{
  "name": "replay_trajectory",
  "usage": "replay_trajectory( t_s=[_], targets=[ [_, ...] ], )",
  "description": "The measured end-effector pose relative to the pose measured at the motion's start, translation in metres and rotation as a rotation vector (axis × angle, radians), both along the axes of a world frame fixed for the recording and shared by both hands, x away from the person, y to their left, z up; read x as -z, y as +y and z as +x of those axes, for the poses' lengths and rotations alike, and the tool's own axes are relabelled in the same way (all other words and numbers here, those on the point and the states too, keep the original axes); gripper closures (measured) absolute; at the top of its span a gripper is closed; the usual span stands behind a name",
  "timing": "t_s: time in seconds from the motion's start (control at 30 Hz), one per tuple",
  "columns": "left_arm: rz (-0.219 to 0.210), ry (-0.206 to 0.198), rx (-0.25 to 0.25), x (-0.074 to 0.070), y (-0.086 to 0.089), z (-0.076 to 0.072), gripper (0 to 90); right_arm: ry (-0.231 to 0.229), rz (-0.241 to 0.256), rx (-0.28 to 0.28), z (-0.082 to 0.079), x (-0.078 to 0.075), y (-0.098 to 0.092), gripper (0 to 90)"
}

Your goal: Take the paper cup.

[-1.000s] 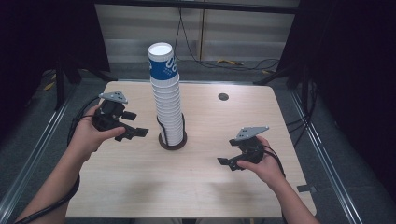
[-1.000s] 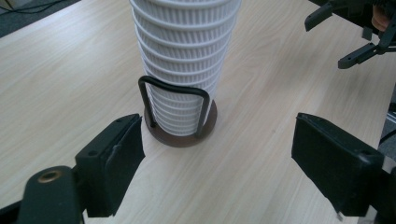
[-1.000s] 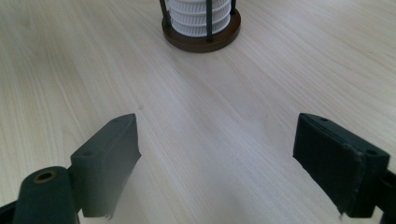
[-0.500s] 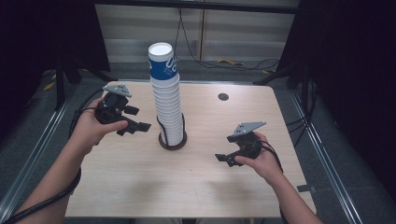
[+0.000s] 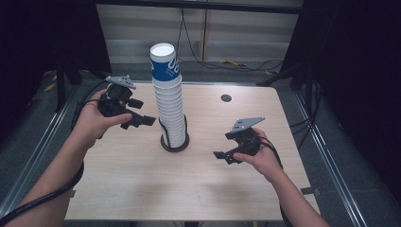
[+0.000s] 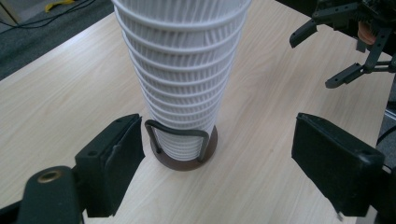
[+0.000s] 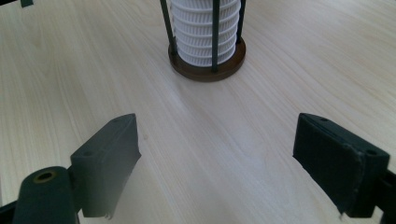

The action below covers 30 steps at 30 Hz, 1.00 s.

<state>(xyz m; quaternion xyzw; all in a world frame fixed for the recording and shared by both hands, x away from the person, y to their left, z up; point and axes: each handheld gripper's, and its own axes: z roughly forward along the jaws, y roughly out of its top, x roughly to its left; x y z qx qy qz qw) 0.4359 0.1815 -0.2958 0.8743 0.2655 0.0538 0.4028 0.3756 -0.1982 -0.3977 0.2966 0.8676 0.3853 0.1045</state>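
A tall stack of ribbed paper cups (image 5: pixel 170 101) stands in a round wire holder (image 5: pixel 175 142) at the table (image 5: pixel 142 189) centre. The left gripper (image 5: pixel 142 116), jaws apart, sits at its nine o'clock; the right gripper (image 5: pixel 222 157), jaws apart, at four o'clock.

Cup stack (image 6: pixel 182 74): partial views

Top cropped in both gripper views; blue print on top cup (image 5: pixel 165 66) illegible; wire holder (image 5: pixel 175 139) mostly hidden behind cups; small dark disc (image 5: pixel 226 98) on table unidentifiable.

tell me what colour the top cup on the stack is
Blue with white print and a white rim, unlike the plain white ribbed cups below; the top cup shows best in the high view.
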Motion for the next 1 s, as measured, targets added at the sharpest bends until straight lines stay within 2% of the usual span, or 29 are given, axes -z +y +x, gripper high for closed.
replay_trajectory(
  t_s=[0.5, 0.6, 0.77, 1.0],
  targets=[
    [-0.019, -0.024, -0.013, -0.026, -0.005, 0.008, 16.1, -0.001, -0.007, -0.008, 0.006, -0.004, 0.008, 13.8],
    [-0.03, -0.036, -0.013, -0.036, -0.007, 0.011, 16.1, -0.006, 0.011, -0.011, 0.009, -0.007, 0.015, 13.7],
    [-0.028, -0.046, -0.014, -0.043, -0.01, 0.013, 16.1, -0.019, 0.03, -0.016, 0.015, -0.014, 0.026, 13.7],
    [-0.025, -0.055, -0.016, -0.052, -0.015, 0.019, 16.1, -0.028, 0.019, -0.036, 0.021, -0.02, 0.039, 13.7]
  ],
)
